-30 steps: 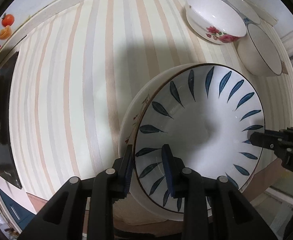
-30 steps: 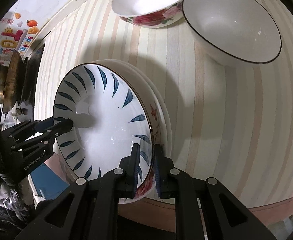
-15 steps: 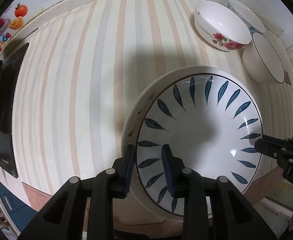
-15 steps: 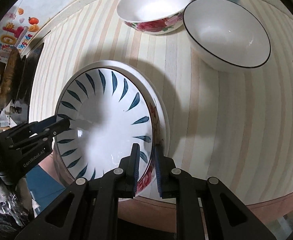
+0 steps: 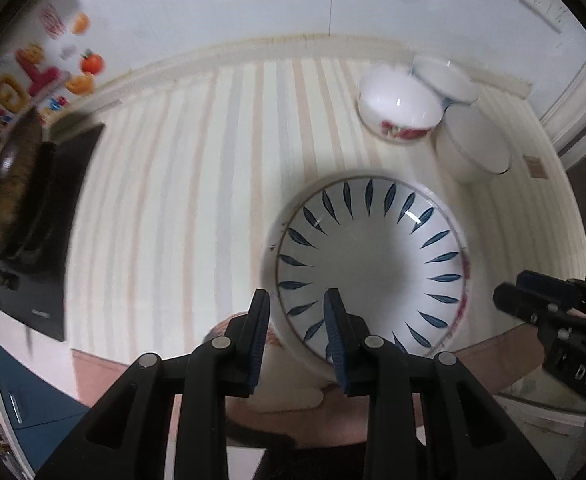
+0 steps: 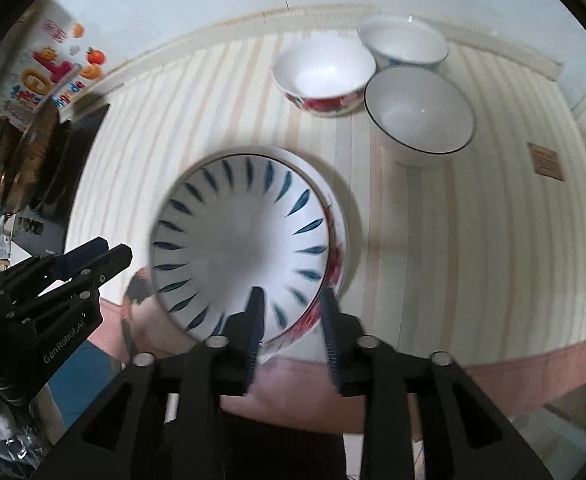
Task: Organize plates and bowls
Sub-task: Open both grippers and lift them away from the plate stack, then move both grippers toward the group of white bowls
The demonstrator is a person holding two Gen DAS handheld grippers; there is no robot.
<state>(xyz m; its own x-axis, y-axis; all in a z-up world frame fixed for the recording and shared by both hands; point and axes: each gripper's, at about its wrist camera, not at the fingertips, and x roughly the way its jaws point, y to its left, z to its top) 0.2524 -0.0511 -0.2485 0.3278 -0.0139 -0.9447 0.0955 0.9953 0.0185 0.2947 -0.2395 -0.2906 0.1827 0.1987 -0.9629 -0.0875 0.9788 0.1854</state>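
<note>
Blue-leaf white plate (image 5: 369, 264) nested on white red-flower plate (image 5: 465, 280), stack at near edge of cream striped table (image 5: 197, 200).
Left gripper (image 5: 297, 336): fingers part-open, straddling near rim of stack; pad contact unclear, grip cannot be told.
Right gripper (image 6: 291, 332): jaws just been opening, now slightly apart, stack rim between them, pads look clear of it; frame blurred.
Three bowls clustered far right, close together: red-flower white bowl (image 6: 325, 76), dark-rimmed white bowl (image 6: 419, 114), blue-patterned white bowl (image 6: 403, 42).
Black cooktop (image 5: 41, 216) at left.
</note>
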